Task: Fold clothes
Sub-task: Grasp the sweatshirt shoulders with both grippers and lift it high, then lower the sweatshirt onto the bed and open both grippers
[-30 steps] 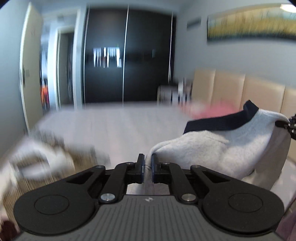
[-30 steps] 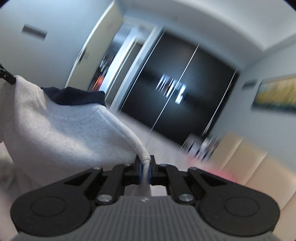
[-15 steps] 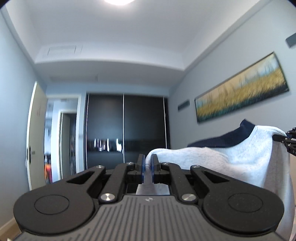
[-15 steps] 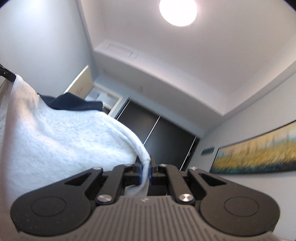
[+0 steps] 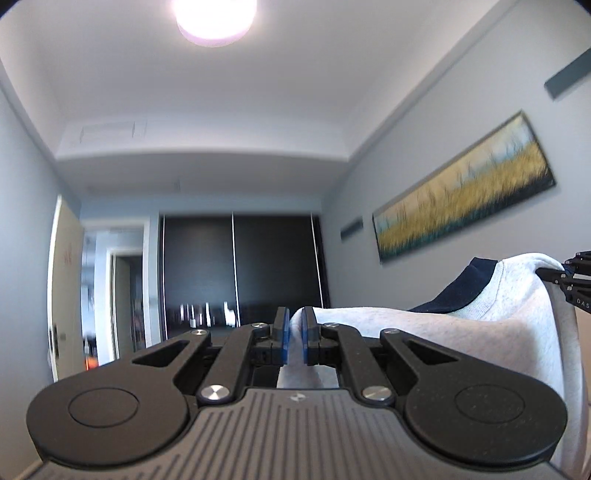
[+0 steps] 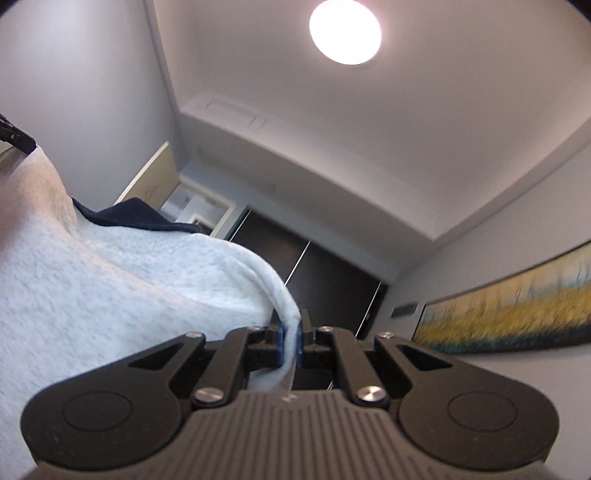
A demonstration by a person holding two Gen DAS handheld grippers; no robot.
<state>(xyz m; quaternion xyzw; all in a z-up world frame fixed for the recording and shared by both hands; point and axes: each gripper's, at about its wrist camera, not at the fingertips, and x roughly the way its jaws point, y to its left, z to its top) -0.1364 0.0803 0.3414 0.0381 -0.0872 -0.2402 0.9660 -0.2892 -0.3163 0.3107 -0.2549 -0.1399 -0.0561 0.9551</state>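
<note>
A light grey sweatshirt with a navy collar hangs stretched in the air between my two grippers. My left gripper is shut on one shoulder edge of it, the fabric pinched between the blue pads. My right gripper is shut on the other shoulder edge of the sweatshirt, whose navy collar shows at the upper left. Each view catches the other gripper's tip at the garment's far corner: the right one and the left one. The lower part of the garment is out of sight.
Both cameras point upward at the room. A round ceiling lamp glows overhead. Dark sliding wardrobe doors fill the far wall, beside an open doorway. A long landscape painting hangs on the right wall.
Both grippers rose and tilted upward with the sweatshirt in them. The bed and headboard dropped out of view, and the ceiling and lamp came in. The grips stayed the same.
</note>
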